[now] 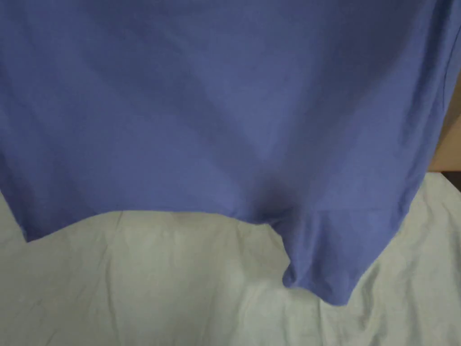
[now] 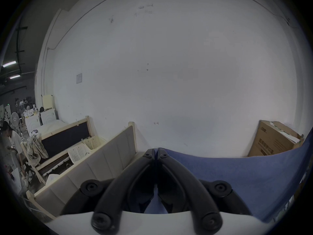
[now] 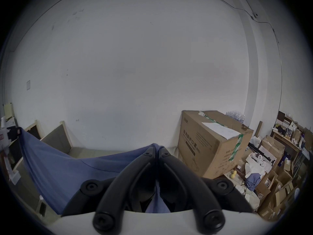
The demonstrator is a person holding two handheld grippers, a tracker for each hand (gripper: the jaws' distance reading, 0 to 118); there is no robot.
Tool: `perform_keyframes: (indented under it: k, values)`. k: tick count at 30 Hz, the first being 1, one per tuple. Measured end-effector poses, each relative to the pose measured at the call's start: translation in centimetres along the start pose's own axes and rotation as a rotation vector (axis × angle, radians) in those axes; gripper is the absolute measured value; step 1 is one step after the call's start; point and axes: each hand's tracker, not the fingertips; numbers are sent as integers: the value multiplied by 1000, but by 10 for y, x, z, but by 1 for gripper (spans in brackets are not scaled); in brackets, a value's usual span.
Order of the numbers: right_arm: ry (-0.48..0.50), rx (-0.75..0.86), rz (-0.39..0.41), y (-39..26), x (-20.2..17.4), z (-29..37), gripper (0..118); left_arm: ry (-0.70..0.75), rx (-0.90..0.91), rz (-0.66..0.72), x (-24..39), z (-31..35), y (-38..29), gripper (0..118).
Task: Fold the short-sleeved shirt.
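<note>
Above the pale wrinkled bed sheet [image 1: 135,279], you hold the blue short-sleeved cotton shirt [image 1: 225,112] up in the air, and it hangs as a broad curtain across the head view, with its lower edge dipping to a bunched corner at about 5 o'clock. Your left black two-jaw gripper [image 2: 156,151] has its jaws pressed together on a top edge of the cloth, which runs off toward 3 o'clock in its own view. Your right black two-jaw gripper [image 3: 157,149] is likewise clamped on the fabric, the shirt [image 3: 59,167] sagging away toward 9 o'clock. Which part of the garment each one pinches is hard to tell; it may be the shoulders. To lay it well, pull the two grips apart until the slack between them goes out, let the low corner settle first, then lower the cloth evenly so it lands flat. Keep clear of the large brown cardboard box [image 3: 215,142] at 3 o'clock.
</note>
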Motion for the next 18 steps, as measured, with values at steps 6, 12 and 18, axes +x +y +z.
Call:
perform_keyframes:
  k: [6, 12, 18]
  values:
    - [-61, 72, -28, 21, -23, -82, 2, 61, 100, 14, 34, -64, 15, 0]
    - [-134, 164, -81, 19, -39, -142, 2, 96, 170, -14, 56, -118, 5, 0]
    - [-143, 228, -126, -10, -51, -171, 2, 66, 177, 8, 62, -155, -24, 0]
